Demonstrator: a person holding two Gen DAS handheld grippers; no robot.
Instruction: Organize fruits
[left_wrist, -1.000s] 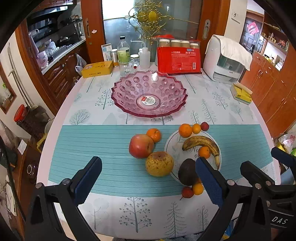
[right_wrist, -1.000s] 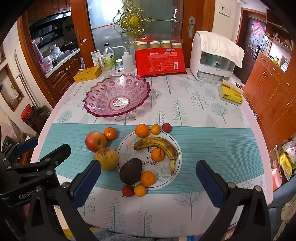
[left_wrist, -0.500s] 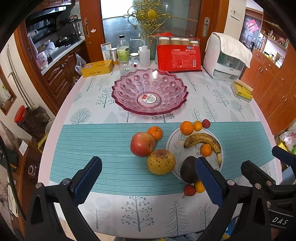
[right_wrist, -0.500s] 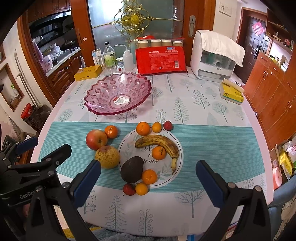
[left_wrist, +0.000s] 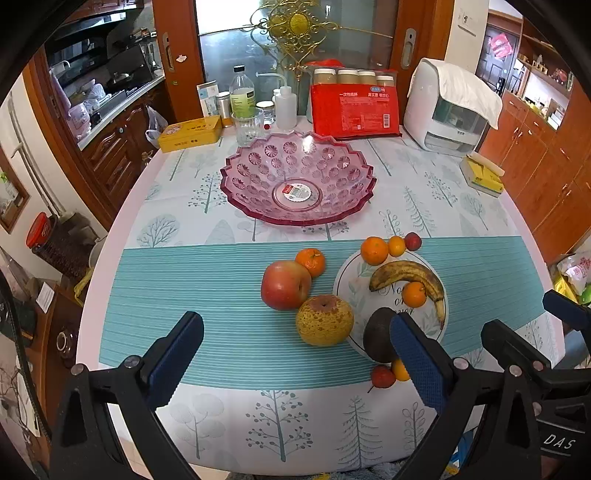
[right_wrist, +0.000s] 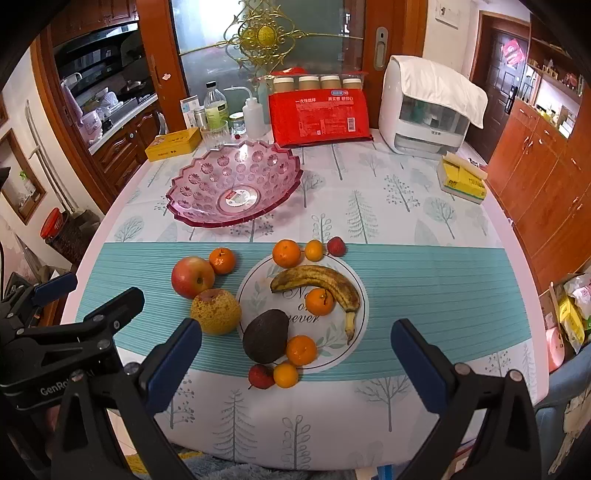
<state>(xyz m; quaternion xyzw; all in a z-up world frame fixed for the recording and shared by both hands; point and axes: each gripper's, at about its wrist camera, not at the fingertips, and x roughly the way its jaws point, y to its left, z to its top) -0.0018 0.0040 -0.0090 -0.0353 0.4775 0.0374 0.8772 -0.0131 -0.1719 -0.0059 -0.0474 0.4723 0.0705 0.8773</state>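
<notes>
An empty pink glass bowl (left_wrist: 298, 184) (right_wrist: 232, 184) stands past the teal runner. Fruit lies loose on the runner: a red apple (left_wrist: 285, 284) (right_wrist: 192, 277), a yellow pear (left_wrist: 324, 319) (right_wrist: 216, 311), a dark avocado (right_wrist: 266, 336) (left_wrist: 378, 334), a spotted banana (right_wrist: 321, 282) (left_wrist: 410, 275), several small oranges and a few small red fruits. My left gripper (left_wrist: 295, 354) hangs open near the table's front edge, nothing between its fingers. My right gripper (right_wrist: 295, 354) is open too, above the front edge, with the avocado just beyond it.
At the back stand a red package (right_wrist: 319, 118), bottles (right_wrist: 216, 105), a yellow tin (right_wrist: 173, 144) and a white appliance (right_wrist: 428, 110). A yellow sponge pack (right_wrist: 461, 179) lies at the right. Wooden cabinets flank the round table (right_wrist: 424, 406).
Both grippers have drawn back and risen slightly, so the fruit sits a little lower and farther in view. Nothing was taken hold of; the fruit has not moved.
</notes>
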